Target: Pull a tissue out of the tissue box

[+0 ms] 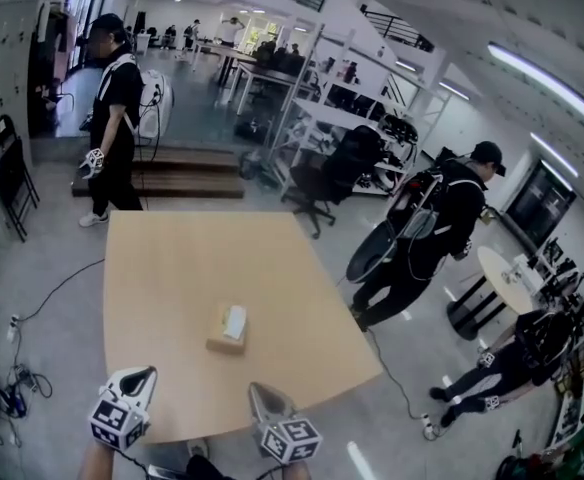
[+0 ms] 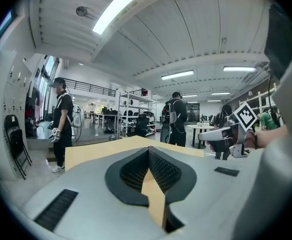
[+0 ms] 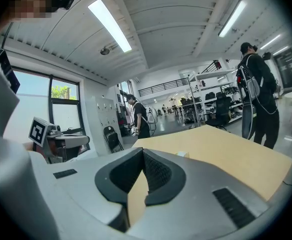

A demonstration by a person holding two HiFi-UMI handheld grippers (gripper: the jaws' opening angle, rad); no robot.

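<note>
while both grippers sit low at the near edge of the light wooden bench (image 1: 172, 268), neither one holds anything. at far left a black folding chair (image 1: 10, 173) stands by the wall, and a person in black (image 1: 112, 118) stands on the floor beyond the bench's far left corner. next comes the left gripper (image 1: 148, 372), over the near left part of the bench and pointing across it; its jaws are closed tip to tip with nothing between them, only bare bench top showing through the narrow slit behind the tips. the tissue box (image 1: 227, 329) lies flat on the bench just ahead of the grippers and between their lines, well apart from both, with a white tissue (image 1: 235, 320) showing at its top opening. to its right the right gripper (image 1: 256, 390) points the same way, jaws likewise closed and empty. further right, off the bench, a person with a backpack (image 1: 432, 228) stands on the grey floor beside a small round table (image 1: 502, 278).
</note>
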